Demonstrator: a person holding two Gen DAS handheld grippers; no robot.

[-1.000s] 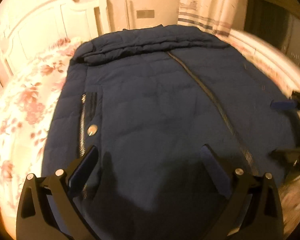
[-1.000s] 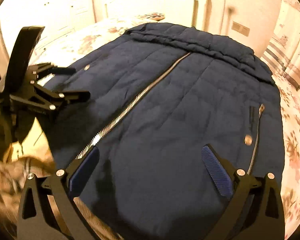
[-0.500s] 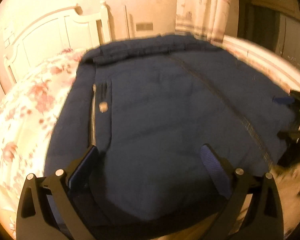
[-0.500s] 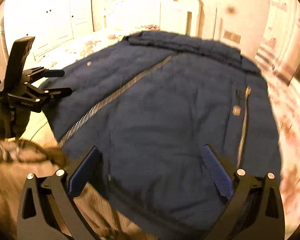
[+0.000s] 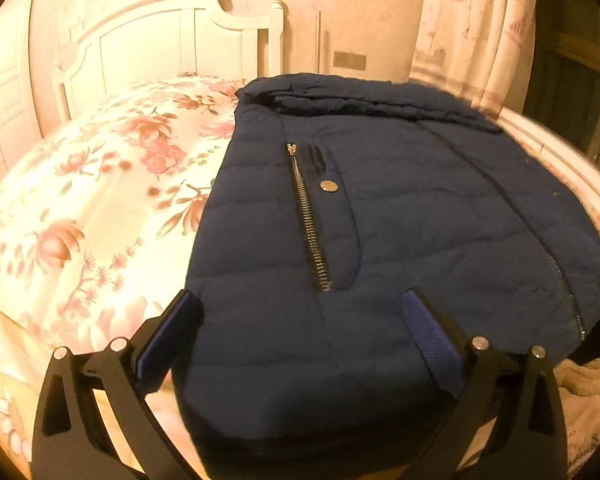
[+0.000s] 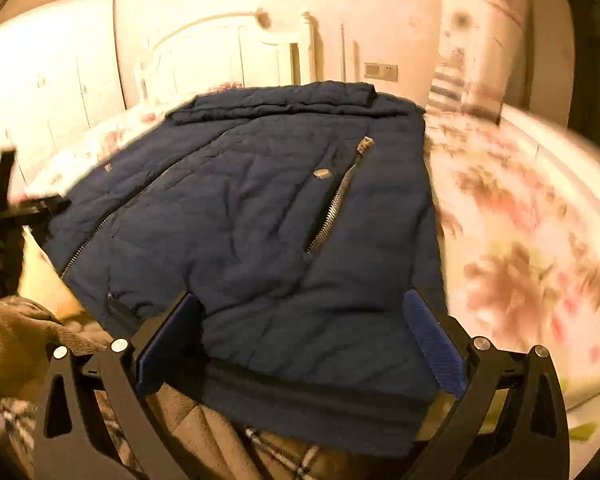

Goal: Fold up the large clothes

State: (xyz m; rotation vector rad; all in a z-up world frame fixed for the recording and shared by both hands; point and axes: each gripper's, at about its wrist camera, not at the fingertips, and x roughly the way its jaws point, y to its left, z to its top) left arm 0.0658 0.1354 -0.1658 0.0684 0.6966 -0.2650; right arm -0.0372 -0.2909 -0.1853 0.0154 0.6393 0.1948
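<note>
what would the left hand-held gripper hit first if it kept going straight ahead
Most likely the navy puffer jacket: its hem already lies between the open fingers of the left hand-held gripper, with the pocket zipper just beyond. How high the gripper sits above the fabric is unclear.

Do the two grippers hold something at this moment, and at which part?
Nothing is held. The left gripper and right gripper are both open above the hem of the navy jacket.

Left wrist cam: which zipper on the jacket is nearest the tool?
The pocket zipper, beside the snap button, ending just ahead of the open left tool. The front zipper runs far right.
</note>
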